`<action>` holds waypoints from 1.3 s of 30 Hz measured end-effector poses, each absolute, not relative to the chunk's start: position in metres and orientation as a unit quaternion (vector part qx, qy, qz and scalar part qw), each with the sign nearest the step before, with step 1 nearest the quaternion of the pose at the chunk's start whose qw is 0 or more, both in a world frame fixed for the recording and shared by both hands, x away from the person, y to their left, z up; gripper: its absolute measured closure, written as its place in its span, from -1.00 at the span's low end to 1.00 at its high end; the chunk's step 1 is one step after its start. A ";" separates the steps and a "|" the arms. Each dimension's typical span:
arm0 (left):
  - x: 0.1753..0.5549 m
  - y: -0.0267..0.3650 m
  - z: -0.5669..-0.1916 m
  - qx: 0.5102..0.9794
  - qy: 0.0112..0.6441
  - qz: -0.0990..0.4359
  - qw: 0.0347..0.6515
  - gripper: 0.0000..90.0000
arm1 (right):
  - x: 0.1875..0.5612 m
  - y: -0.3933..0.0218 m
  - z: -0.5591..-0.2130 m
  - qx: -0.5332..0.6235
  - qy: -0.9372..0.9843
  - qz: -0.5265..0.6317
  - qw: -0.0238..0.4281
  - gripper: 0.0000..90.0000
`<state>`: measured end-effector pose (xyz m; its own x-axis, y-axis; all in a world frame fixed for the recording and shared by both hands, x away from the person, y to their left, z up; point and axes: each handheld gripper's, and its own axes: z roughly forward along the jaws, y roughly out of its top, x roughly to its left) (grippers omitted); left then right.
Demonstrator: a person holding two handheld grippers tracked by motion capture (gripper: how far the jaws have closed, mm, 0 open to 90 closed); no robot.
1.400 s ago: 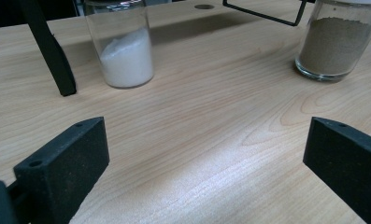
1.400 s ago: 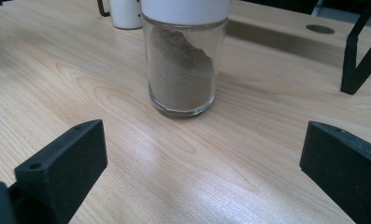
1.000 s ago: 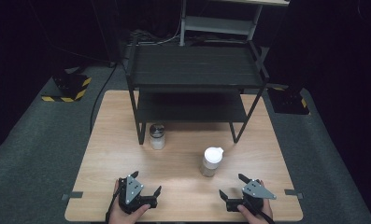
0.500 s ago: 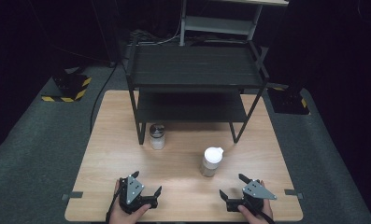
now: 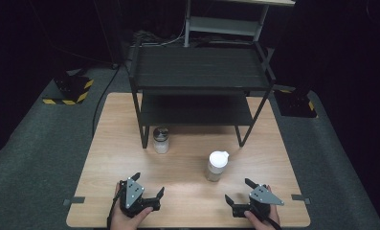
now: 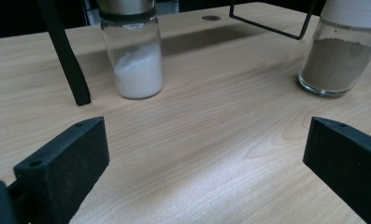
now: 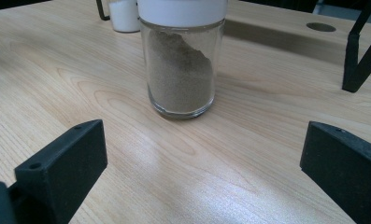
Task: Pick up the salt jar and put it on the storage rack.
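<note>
A glass jar of white powder with a metal lid (image 5: 161, 139) (image 6: 133, 56) stands by the front left leg of a black two-tier rack (image 5: 197, 72). A white-lidded glass jar of brown powder (image 5: 217, 166) (image 6: 338, 51) (image 7: 182, 60) stands mid-table, right of centre. My left gripper (image 5: 148, 189) (image 6: 206, 163) rests open near the table's front edge, its jaws wide apart and empty. My right gripper (image 5: 239, 190) (image 7: 202, 163) is open too, with the brown-powder jar a short way ahead of its jaws.
The wooden table (image 5: 125, 158) stands on grey carpet. The rack's legs (image 6: 64, 51) (image 7: 360, 56) rise at the back of the table. Two black bases with yellow-black striped tape (image 5: 70, 91) (image 5: 295, 103) sit on the floor at both sides.
</note>
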<state>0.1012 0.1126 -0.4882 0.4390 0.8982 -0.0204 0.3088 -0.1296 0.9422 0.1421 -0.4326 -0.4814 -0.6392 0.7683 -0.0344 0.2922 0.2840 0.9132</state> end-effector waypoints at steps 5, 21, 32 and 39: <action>0.103 0.112 -0.486 0.678 0.443 0.300 0.504 -0.99 | 0.142 -0.432 -0.482 0.347 0.763 0.487 0.245 -1.00; 0.122 0.105 -0.488 0.672 0.441 0.317 0.503 -0.99 | 0.141 -0.432 -0.482 0.348 0.761 0.488 0.247 -1.00; 0.146 0.100 -0.492 0.673 0.447 0.315 0.498 -0.99 | 0.140 -0.432 -0.482 0.348 0.761 0.489 0.247 -1.00; 0.165 0.095 -0.494 0.670 0.446 0.315 0.503 -0.99 | 0.140 -0.431 -0.483 0.346 0.761 0.489 0.249 -1.00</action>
